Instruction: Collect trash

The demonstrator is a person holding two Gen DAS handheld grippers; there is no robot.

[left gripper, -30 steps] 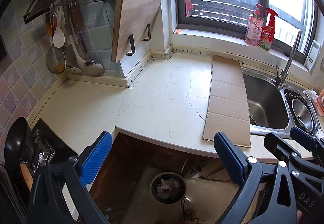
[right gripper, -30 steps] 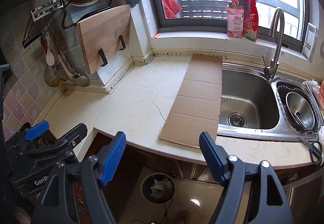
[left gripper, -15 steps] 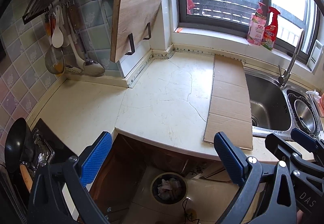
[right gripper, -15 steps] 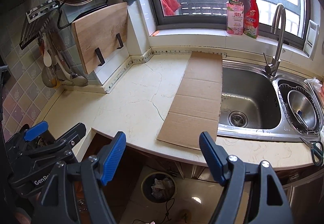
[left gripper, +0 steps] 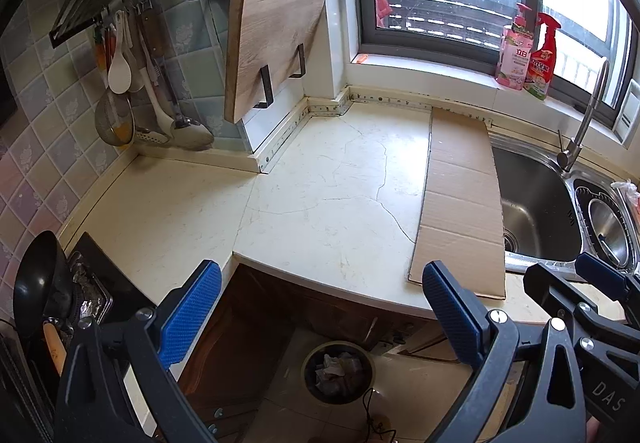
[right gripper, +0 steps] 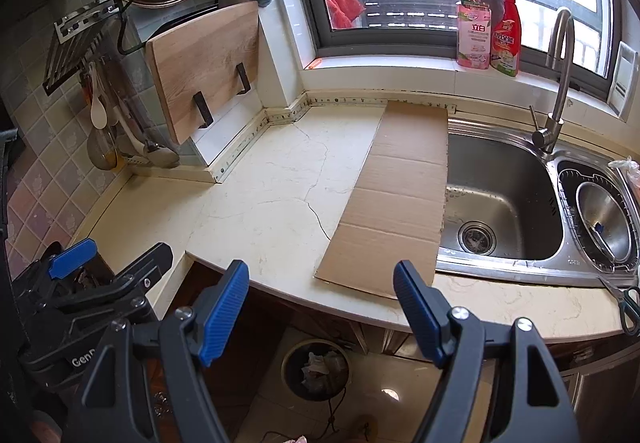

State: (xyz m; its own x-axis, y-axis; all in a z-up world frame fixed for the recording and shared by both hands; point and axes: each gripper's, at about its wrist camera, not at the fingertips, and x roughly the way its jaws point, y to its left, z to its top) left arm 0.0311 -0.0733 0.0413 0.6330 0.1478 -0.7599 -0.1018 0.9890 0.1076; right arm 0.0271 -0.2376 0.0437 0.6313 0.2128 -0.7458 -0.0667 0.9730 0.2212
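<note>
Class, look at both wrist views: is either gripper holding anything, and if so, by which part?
Nothing is held. The left gripper and right gripper both stand open and empty, short of the cardboard sheet.

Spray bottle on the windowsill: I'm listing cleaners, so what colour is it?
Red, with a red trigger head; the spray bottle shows best in the right wrist view.

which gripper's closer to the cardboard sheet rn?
Right. The right gripper hangs open just off the cardboard sheet near edge; the left gripper, also open, sits further left by the counter's cutout.
</note>
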